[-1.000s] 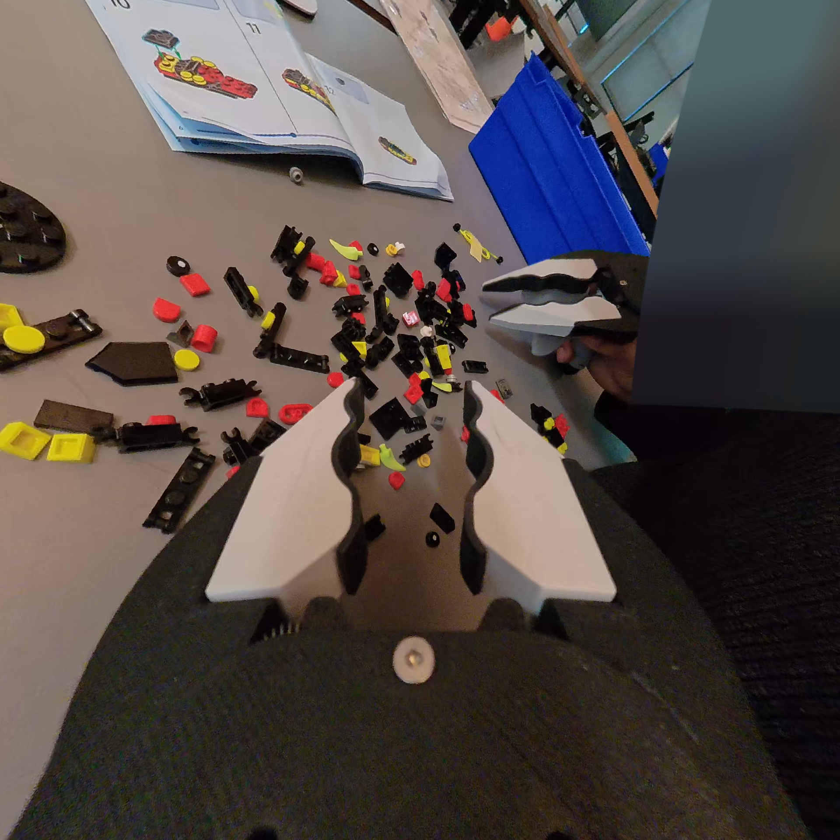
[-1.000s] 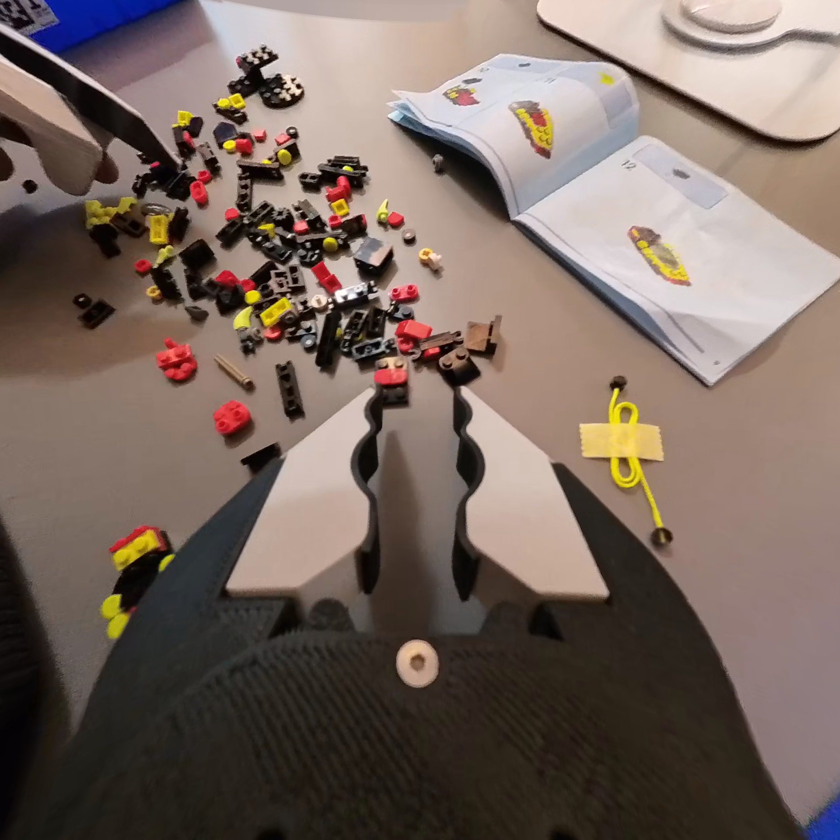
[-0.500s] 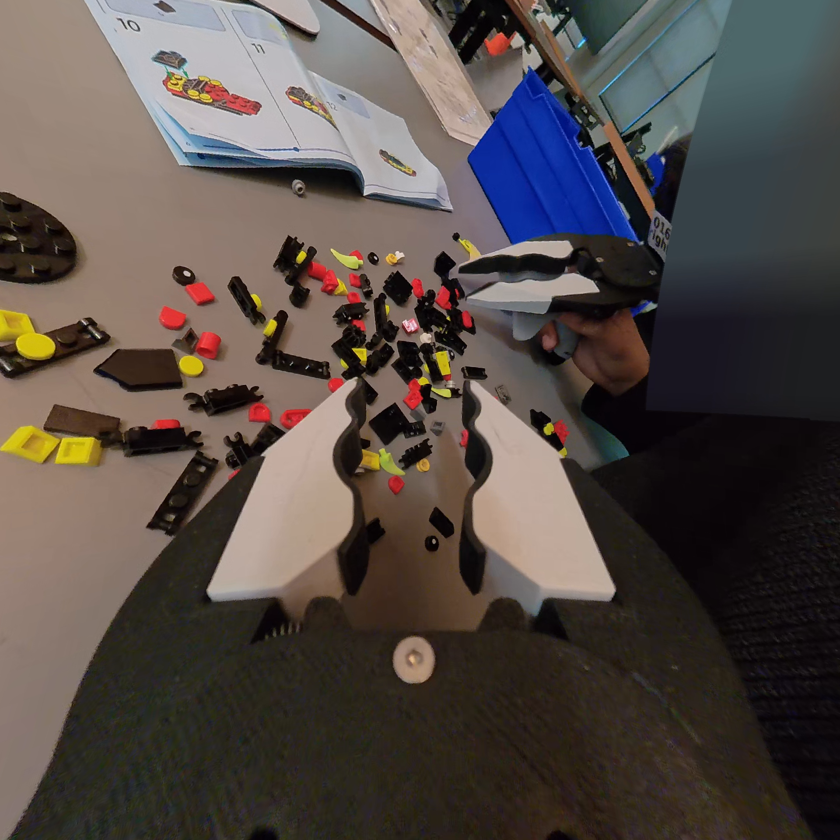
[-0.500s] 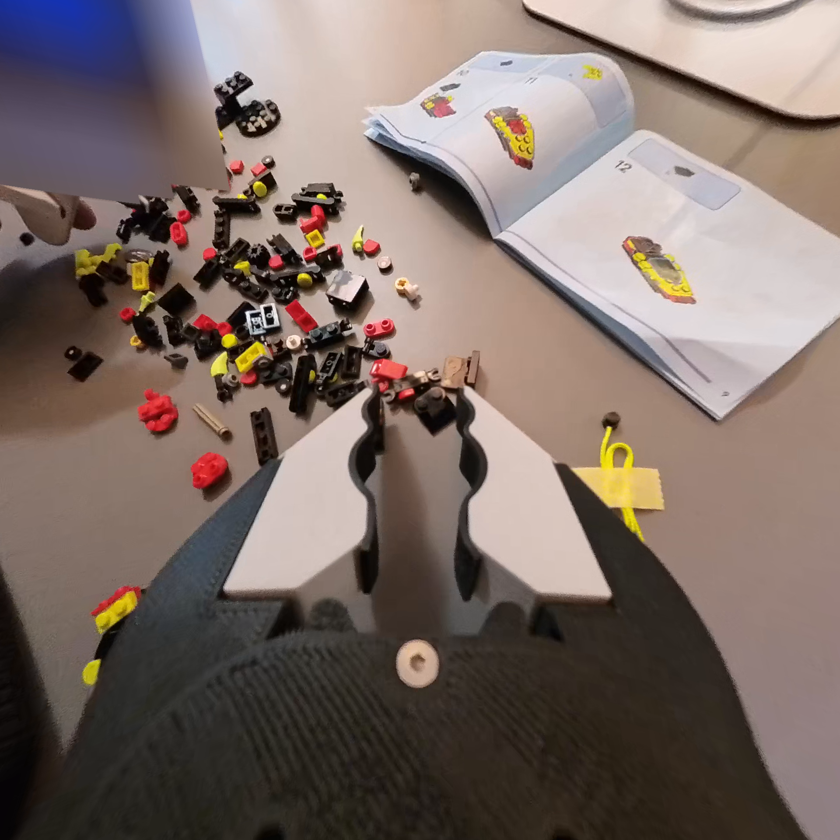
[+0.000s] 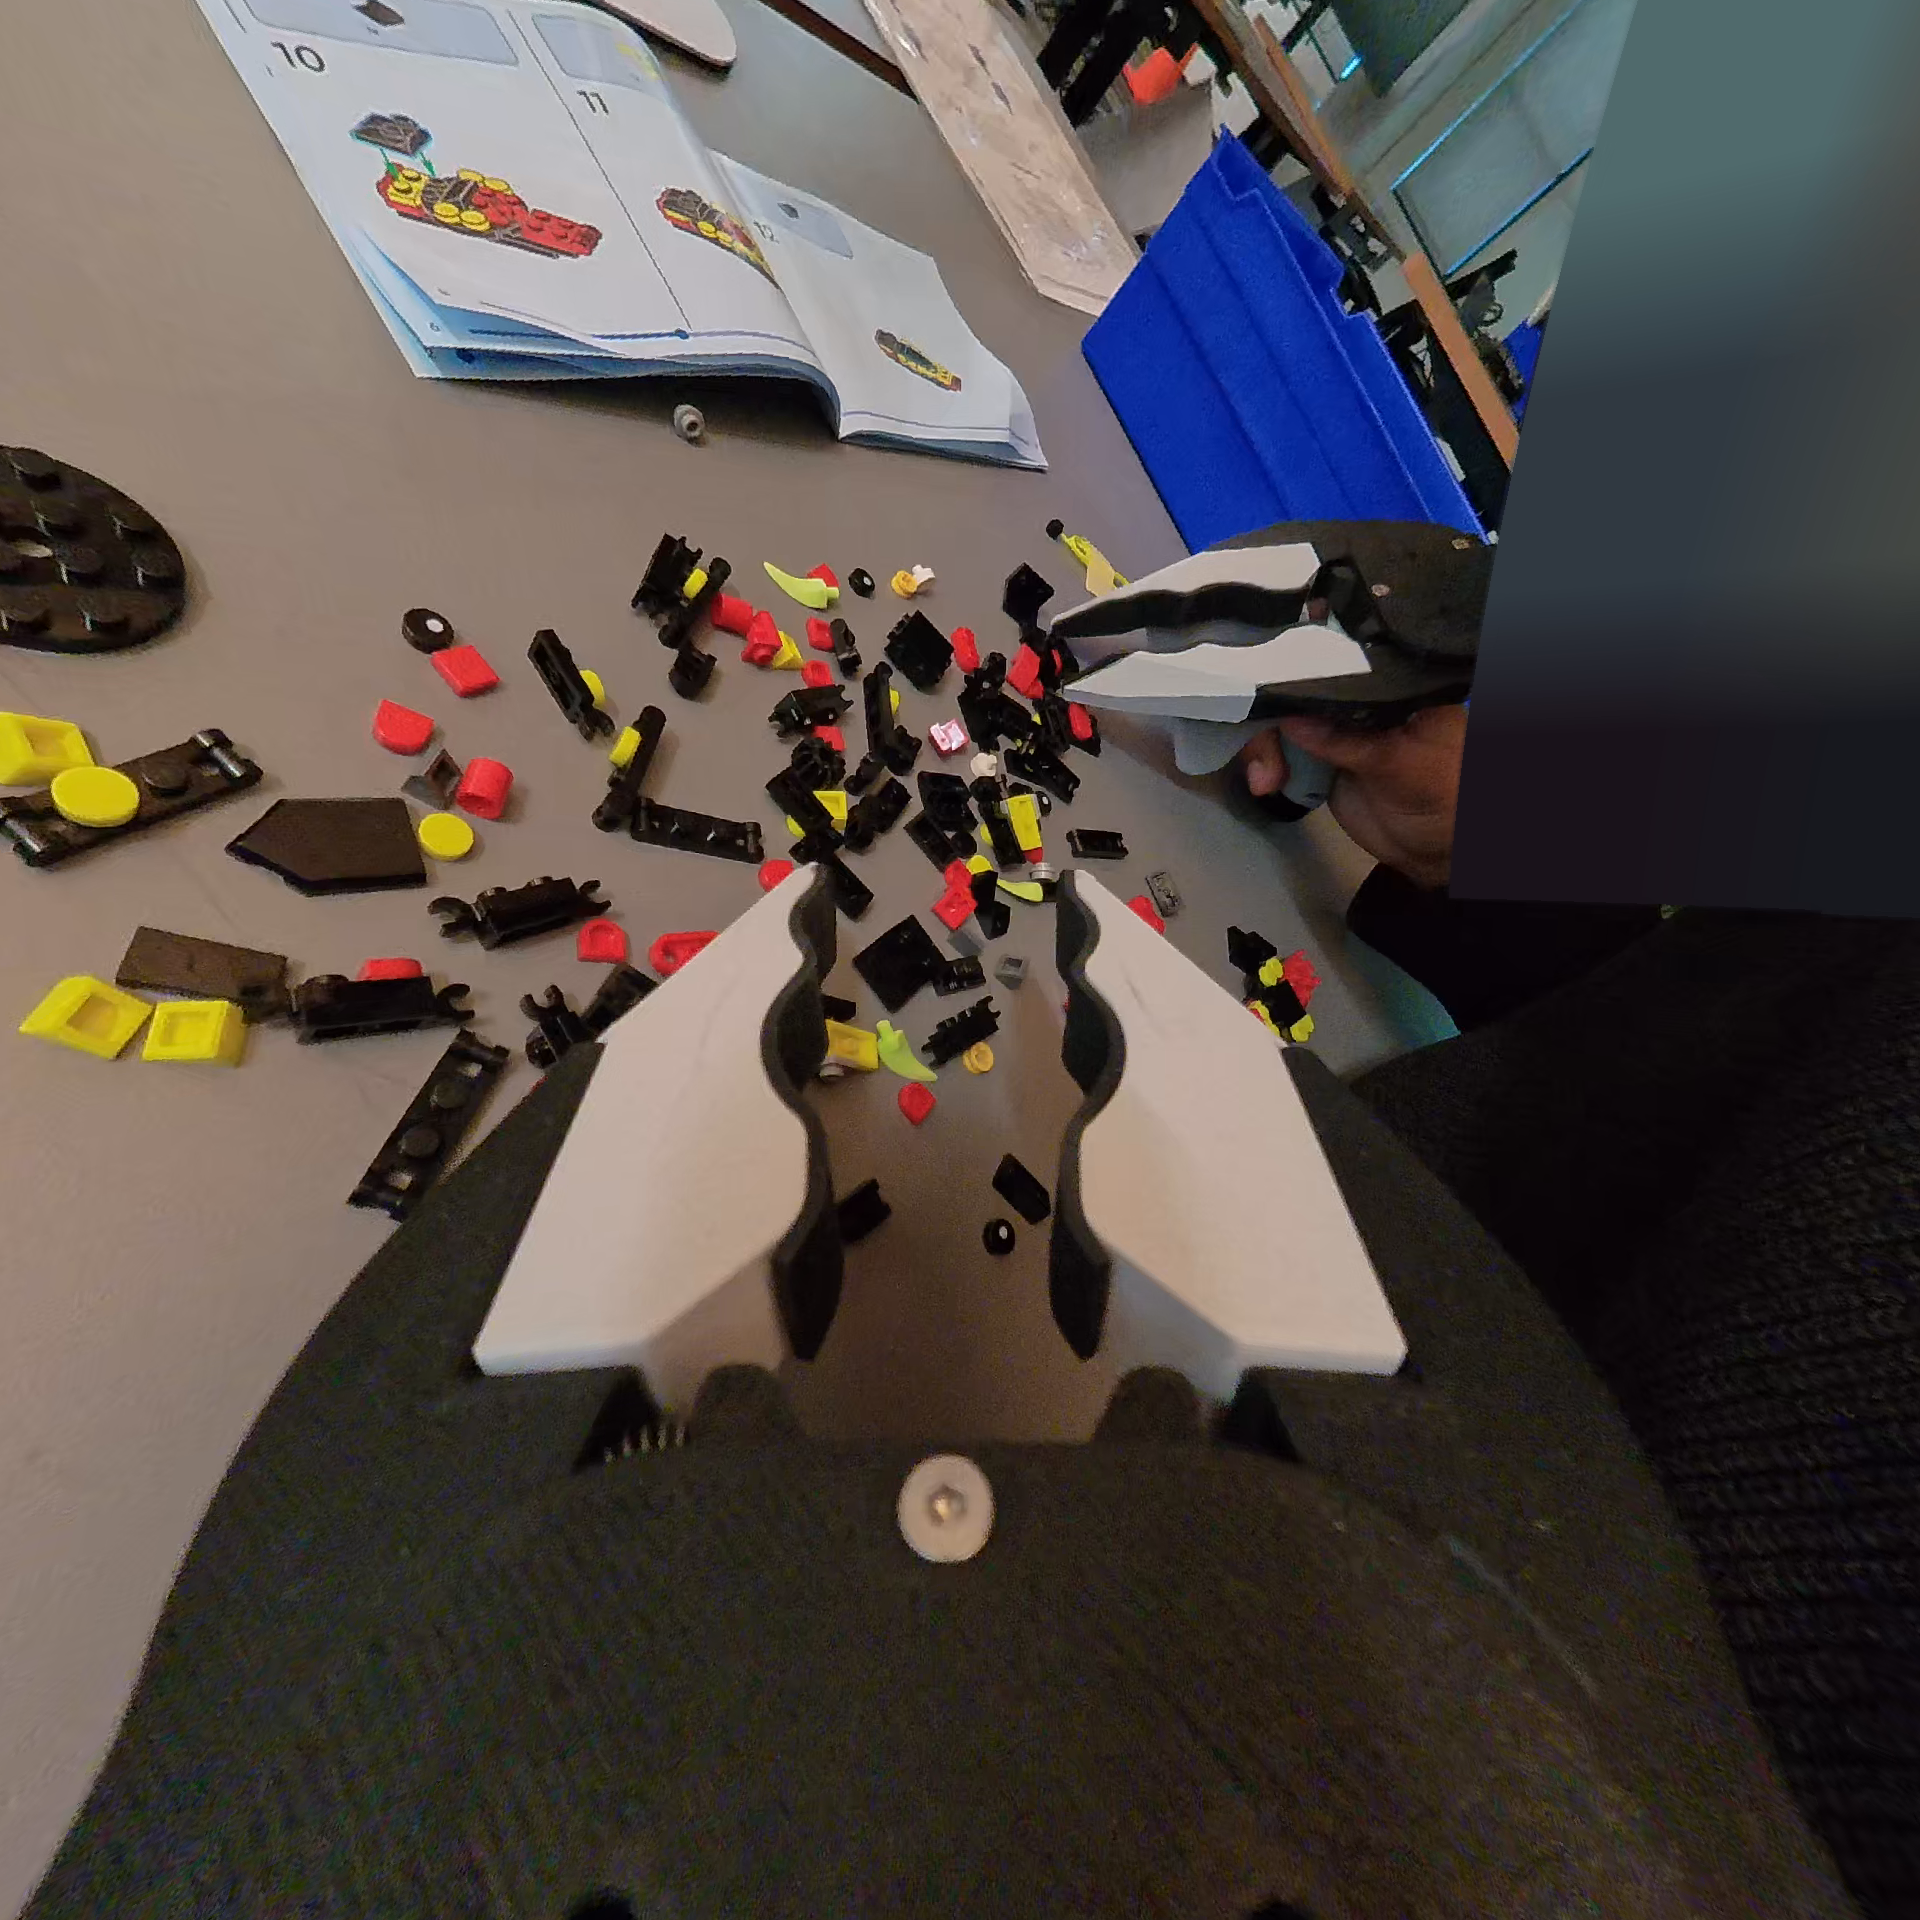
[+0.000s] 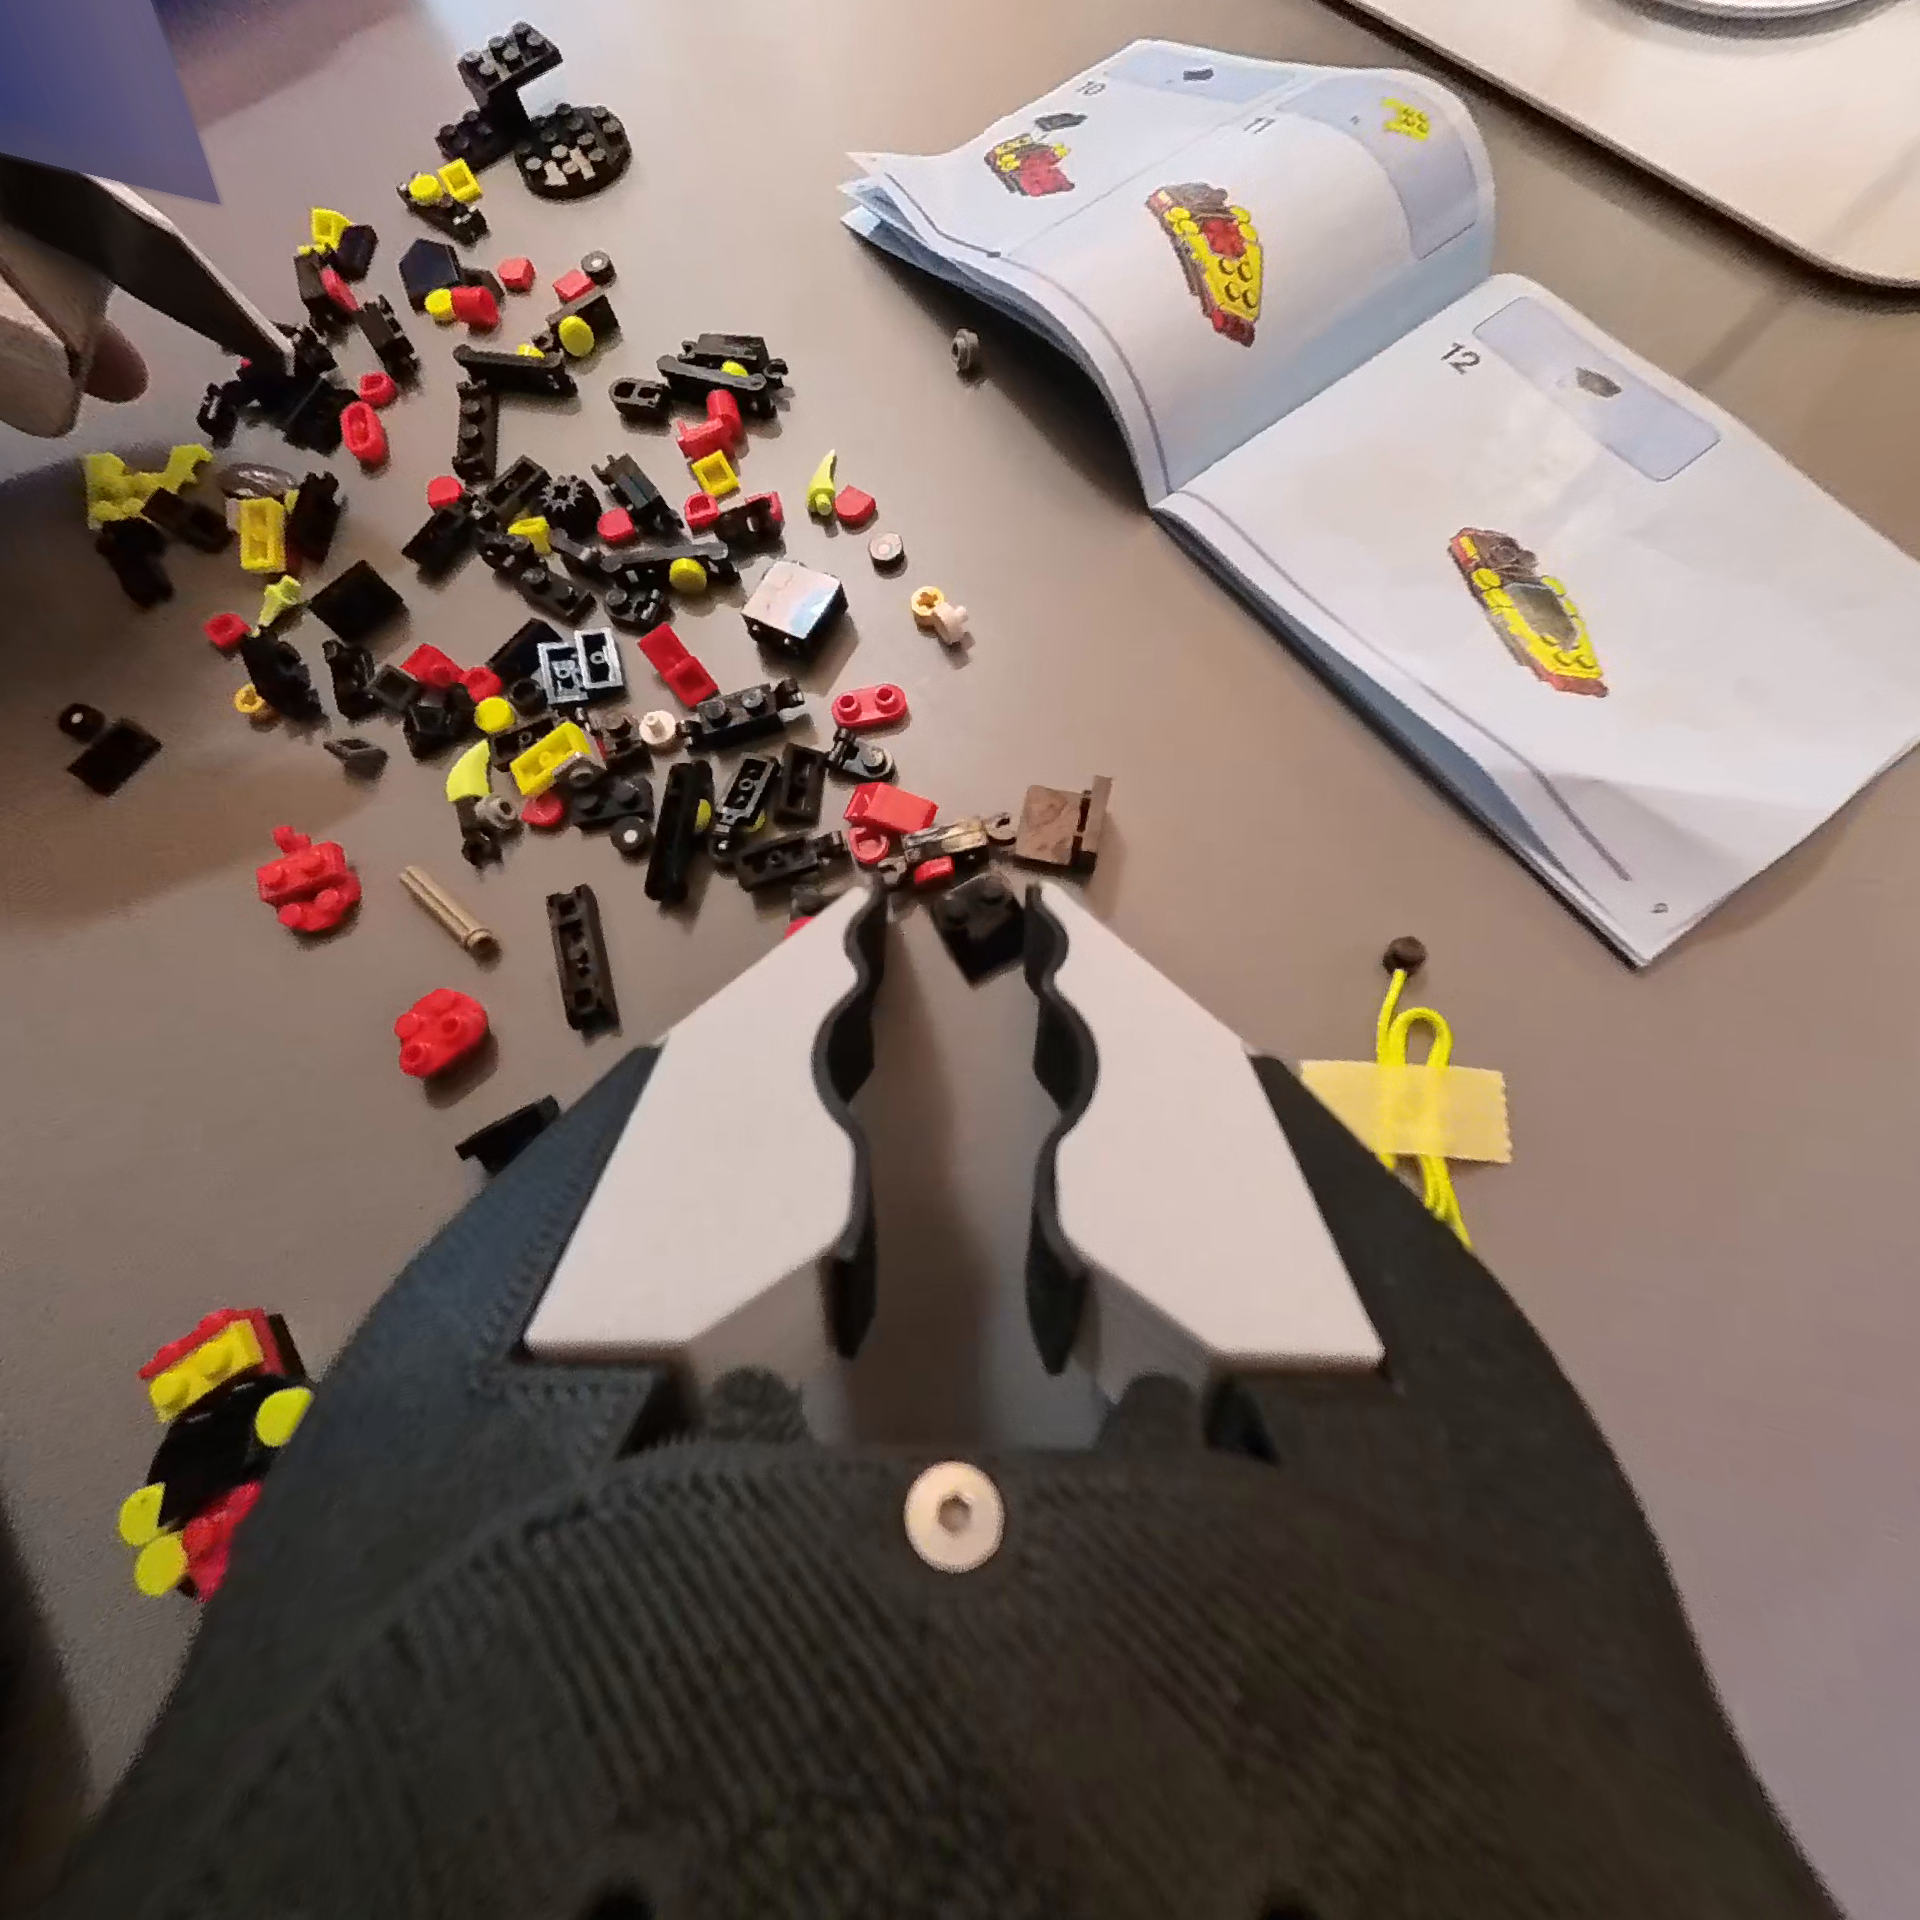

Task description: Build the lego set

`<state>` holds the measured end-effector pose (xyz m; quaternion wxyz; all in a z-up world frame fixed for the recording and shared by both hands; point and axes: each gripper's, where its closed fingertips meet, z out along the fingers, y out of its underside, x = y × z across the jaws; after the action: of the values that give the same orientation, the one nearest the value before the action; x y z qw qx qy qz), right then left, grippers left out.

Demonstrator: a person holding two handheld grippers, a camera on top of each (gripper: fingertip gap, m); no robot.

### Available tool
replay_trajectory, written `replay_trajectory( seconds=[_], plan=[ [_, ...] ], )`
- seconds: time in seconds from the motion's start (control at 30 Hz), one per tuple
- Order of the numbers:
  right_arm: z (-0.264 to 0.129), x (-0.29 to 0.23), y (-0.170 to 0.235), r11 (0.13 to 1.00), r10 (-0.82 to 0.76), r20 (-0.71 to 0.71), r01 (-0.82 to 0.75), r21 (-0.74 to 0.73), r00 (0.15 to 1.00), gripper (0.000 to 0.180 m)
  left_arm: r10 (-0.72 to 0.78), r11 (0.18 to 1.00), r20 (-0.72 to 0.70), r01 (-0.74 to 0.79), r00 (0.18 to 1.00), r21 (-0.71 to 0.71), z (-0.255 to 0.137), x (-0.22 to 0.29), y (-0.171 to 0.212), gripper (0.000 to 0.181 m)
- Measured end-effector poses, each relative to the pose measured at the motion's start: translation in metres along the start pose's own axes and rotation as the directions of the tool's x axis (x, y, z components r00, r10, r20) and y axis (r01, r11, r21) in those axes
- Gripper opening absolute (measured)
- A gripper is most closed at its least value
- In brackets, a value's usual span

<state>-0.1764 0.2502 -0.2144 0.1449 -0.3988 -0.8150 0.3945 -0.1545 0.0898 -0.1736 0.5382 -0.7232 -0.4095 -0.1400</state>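
Observation:
Loose red, yellow and black lego pieces lie scattered on the grey table; they also show in the right wrist view. My left gripper is open and empty, over the near edge of the pile. My right gripper is open at the pile's edge, with a small black plate between its fingertips. It also shows in the left wrist view, tips at the pile's far right. A small red, yellow and black sub-build stands apart from the pile. The left gripper's finger shows at the upper left.
An open instruction booklet lies beyond the pile, also seen on the right. A blue bin stands at the back right. A black round plate lies at far left. A yellow string under tape lies beside my right gripper.
My right gripper has moved forward to the pile, and the small black plate now sits between its tips. My left gripper has barely moved.

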Motion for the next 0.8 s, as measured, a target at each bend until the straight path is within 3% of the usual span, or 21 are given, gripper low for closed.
replay_trajectory(
  seconds=[0.8],
  plan=[
    [0.0001,0.0036,0.0021,1.000,-0.014,-0.040,0.013,-0.011,0.999,0.017,-0.026,1.000,-0.014,0.026,1.000,0.001,0.0003,-0.0003,0.0000,0.041]
  ],
)
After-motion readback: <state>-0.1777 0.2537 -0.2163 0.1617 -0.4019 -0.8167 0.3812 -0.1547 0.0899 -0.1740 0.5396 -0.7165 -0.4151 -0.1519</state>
